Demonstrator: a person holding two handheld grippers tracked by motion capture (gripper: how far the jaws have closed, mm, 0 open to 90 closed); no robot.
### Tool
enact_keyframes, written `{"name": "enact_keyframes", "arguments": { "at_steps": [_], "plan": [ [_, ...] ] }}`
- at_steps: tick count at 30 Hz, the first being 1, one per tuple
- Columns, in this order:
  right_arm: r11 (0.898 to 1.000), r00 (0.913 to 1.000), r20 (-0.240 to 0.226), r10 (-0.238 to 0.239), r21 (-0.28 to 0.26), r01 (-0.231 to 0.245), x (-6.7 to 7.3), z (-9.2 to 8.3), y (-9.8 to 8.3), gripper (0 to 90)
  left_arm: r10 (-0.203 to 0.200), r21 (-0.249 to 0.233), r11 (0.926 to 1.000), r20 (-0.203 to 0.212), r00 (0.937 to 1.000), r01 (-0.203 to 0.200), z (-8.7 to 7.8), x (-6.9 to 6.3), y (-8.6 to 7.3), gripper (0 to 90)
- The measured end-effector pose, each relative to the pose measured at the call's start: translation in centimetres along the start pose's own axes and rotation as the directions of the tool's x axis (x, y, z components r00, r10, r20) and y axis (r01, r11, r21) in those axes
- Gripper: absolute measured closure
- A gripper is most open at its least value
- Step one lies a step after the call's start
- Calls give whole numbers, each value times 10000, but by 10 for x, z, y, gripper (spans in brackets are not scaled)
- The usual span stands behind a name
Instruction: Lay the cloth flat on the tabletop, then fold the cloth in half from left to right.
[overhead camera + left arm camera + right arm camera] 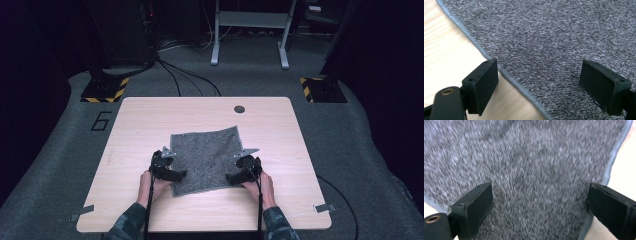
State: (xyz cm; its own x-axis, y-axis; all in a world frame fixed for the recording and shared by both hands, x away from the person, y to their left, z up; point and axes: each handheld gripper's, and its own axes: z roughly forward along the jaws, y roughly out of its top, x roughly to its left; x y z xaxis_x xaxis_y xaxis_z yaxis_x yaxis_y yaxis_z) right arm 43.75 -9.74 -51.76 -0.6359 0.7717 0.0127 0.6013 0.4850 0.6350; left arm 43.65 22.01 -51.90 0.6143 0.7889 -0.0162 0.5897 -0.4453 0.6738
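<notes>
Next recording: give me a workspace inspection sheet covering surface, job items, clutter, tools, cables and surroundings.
Surface: light wooden table, a round dark hole near its far edge.
Job's things: grey cloth spread flat at the table's middle, stitched hem visible.
Clutter: nothing seen.
Tools: left tool open at the cloth's near left corner, jaws astride the hem; right tool open at the near right corner.
Cables: one trails from each tool toward the person; black cables cross the floor beyond the table.
Surroundings: grey carpet, two hazard-striped bases, grey metal frame at the back.
</notes>
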Motion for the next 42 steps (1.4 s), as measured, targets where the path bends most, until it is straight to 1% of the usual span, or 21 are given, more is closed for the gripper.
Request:
{"name": "enact_keyframes", "arguments": {
  "at_steps": [1,5,9,13,14,19,20,23,28,29,30,31,33,34,35,36,37,38,40,41,42],
  "plan": [
    [10000,10000,52,-11,-35,11,1,-1,-2,64,125,37,9999,-146,9998,-124,1,-2,0,153],
    [9999,9998,181,-33,-99,35,5,-5,-9,63,322,47,9995,-89,9994,-322,2,-2,1,151],
    [9996,9993,289,216,-174,-211,11,-11,-18,61,360,104,9993,2,9994,-360,3,-2,2,147],
    [9996,9991,349,232,-188,-225,19,-17,-25,59,364,89,9993,-1,9993,-364,2,-4,1,148],
    [9995,9989,375,288,-174,-281,21,-17,-26,59,466,159,9988,45,9989,-466,1,-4,1,148],
    [9991,9991,289,321,-279,-313,23,-19,-29,57,528,141,9985,72,9986,-528,-8,-13,-9,151],
    [9988,9994,148,322,-366,-317,22,-20,-29,55,421,156,9990,152,9990,-424,-10,-13,-11,150],
    [9982,9994,29,342,-499,-340,25,-25,-28,58,191,-260,9995,63,9998,-189,-17,-12,-14,147],
    [9968,9998,-208,71,-789,-88,41,-31,-18,56,-662,-580,9960,351,9972,682,-25,12,-6,138],
    [9972,9996,-211,-181,-735,165,44,-32,-14,57,-789,-692,9943,286,9965,808,-27,16,-5,138],
    [9972,9996,-211,-181,-735,165,44,-32,-14,57,-789,-692,9943,286,9965,808,-27,16,-5,138],
    [9969,9994,-250,-221,-761,201,55,-31,-7,57,-1073,-704,9915,372,9935,1097,-28,24,-4,139],
    [9960,9988,-430,-231,-877,193,61,-29,-2,57,-1442,-746,9862,543,9881,1480,-29,33,-1,131],
    [9955,9979,-501,-407,-881,362,63,-28,1,57,-1538,-808,9842,512,9868,1576,-30,36,1,128],
    [9955,9976,-573,-382,-885,330,68,-26,3,57,-1600,-885,9826,414,9863,1631,-30,39,3,129],
    [9949,9961,-690,-549,-887,487,73,-23,6,57,-1598,-872,9827,441,9862,1632,-30,41,4,128],
    [9955,9962,-702,-524,-825,465,77,-22,8,56,-1763,-893,9796,477,9832,1800,-30,43,5,128],
    [9957,9961,-710,-517,-809,459,81,-19,10,56,-1768,-902,9794,504,9829,1808,-29,46,7,126],
    [9946,9938,-894,-662,-857,585,87,-16,13,56,-1557,-793,9843,270,9874,1574,-26,48,12,127],
    [9953,9931,-975,-647,-783,571,92,-14,14,56,-1605,-708,9842,328,9865,1625,-23,50,14,128],
    [9938,9916,-1004,-816,-837,733,95,-11,16,57,-1588,-702,9846,228,9870,1601,-20,53,16,128]
  ]
}}
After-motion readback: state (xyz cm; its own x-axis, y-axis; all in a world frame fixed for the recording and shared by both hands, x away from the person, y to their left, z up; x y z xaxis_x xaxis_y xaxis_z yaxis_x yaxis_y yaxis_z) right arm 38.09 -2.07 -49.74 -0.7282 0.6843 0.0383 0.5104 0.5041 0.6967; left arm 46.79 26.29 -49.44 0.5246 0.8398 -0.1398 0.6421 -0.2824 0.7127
